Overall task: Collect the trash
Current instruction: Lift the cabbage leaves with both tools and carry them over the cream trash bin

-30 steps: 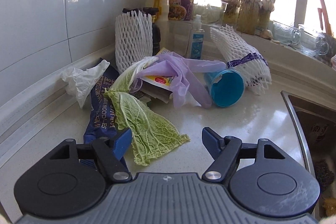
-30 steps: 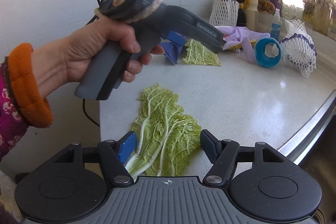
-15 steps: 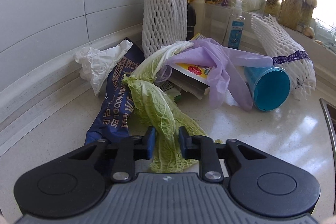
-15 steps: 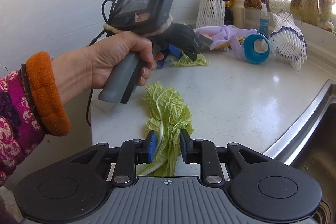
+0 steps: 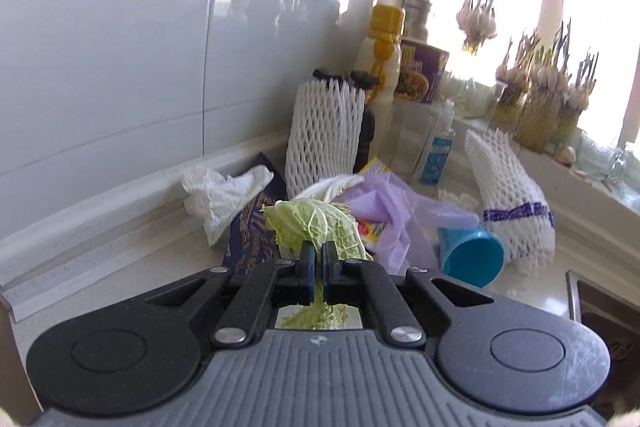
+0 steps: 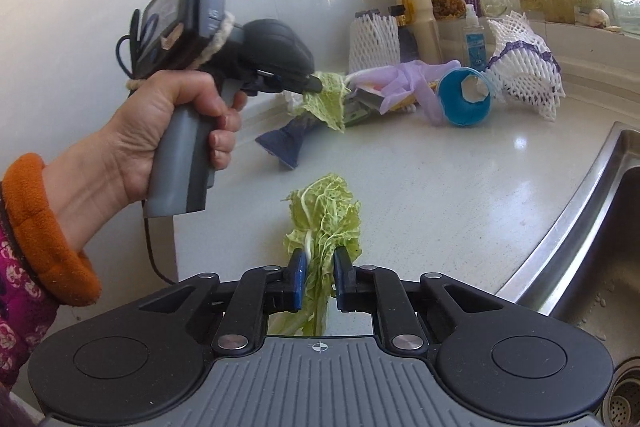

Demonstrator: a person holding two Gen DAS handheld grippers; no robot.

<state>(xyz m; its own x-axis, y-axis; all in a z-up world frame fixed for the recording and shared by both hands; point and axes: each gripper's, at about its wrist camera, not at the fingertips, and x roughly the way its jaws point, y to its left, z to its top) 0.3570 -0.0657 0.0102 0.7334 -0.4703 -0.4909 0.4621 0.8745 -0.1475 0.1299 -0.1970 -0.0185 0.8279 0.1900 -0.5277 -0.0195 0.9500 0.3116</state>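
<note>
1. Cabbage leaf [image 5: 316, 227], pale green, crumpled: pinched between the blue pads of the left gripper [image 5: 319, 259], lifted clear of the bench [image 5: 120, 267], tip drooping over the trash pile. Jaws nearly together, only the leaf between them.
2. Second cabbage leaf [image 6: 324, 223], green with white rib: clamped at its stem end in the right gripper [image 6: 320, 277], far end spread near the bench surface; contact there cannot be told. Jaws just closing further, narrow gap filled by the leaf.
3. Left hand [image 6: 168, 131], orange cuff, wrapped round the grey handle of the left gripper [image 6: 316, 85]; its leaf hangs from the tip.
4. Dark blue noodle wrapper [image 5: 252, 235], flat on the bench, below the first leaf.
5. Crumpled white tissue [image 5: 220, 195], against the wall skirting, beside the wrapper.
6. Purple plastic glove [image 5: 400, 215], draped over a yellow packet.
7. Blue cup [image 5: 472, 259], on its side, mouth toward the camera.
8. Two white foam nets: one upright [image 5: 324, 131], one lying [image 5: 512, 195] with a purple band.
9. Steel sink [image 6: 580, 247], at the bench's right edge.
</note>
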